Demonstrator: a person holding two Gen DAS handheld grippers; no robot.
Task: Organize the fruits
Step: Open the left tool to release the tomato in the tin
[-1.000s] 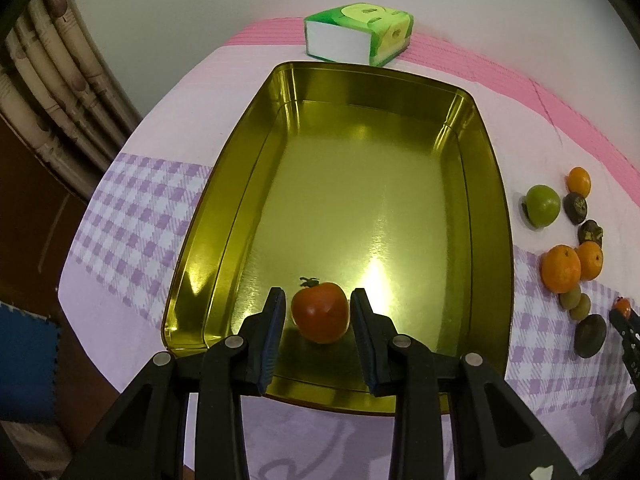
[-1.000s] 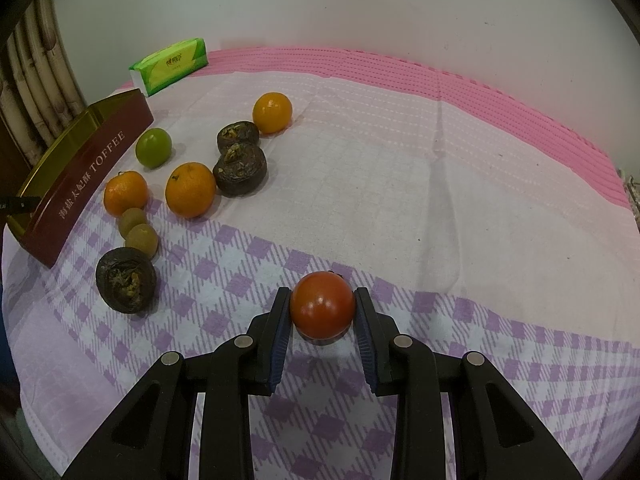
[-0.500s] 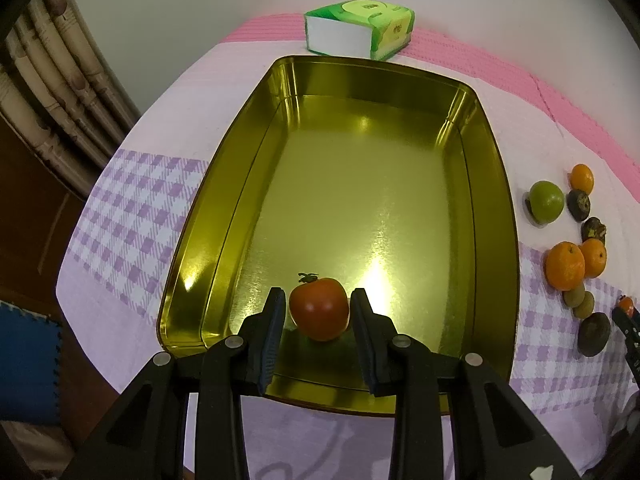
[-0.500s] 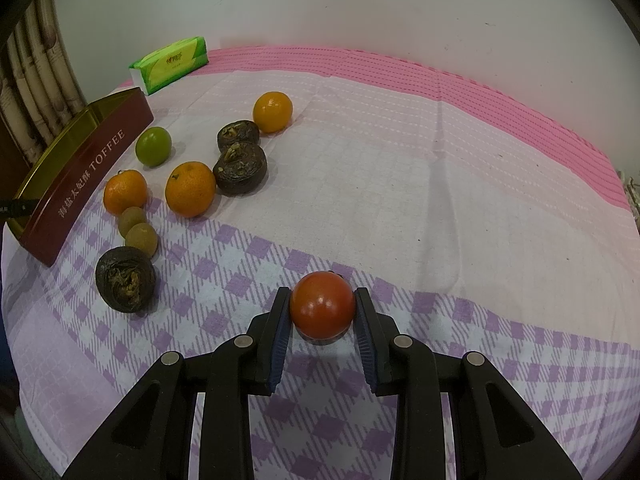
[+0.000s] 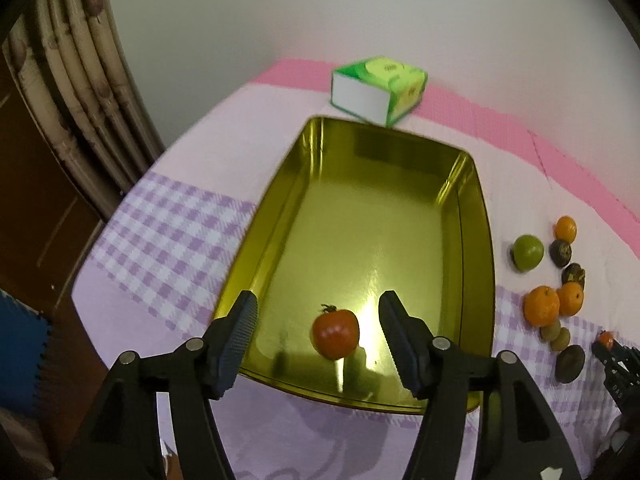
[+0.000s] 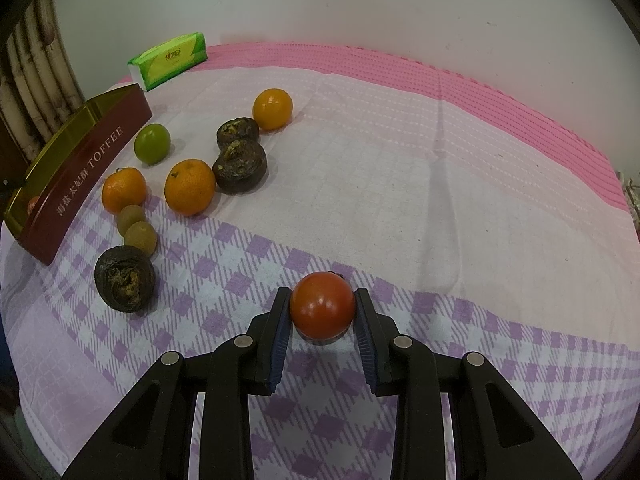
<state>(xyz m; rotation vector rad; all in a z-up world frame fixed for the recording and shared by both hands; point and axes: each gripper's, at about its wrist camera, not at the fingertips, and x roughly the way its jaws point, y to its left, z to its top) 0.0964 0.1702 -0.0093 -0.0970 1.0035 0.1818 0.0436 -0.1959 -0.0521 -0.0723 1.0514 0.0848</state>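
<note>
Left tool (image 5: 316,322) jaws just spread apart, released tomato (image 5: 335,333) lying between them, untouched, on gold tin (image 5: 486,240) floor at 6 o'clock end. Right tool (image 6: 322,312) clamped on second tomato (image 6: 322,305) over checked counter cloth (image 6: 440,184). Tomato likely light, smooth, bruisable; grip gently across widest girth. Loose fruits (image 6: 190,186) lie at right tool's 10 o'clock.
</note>
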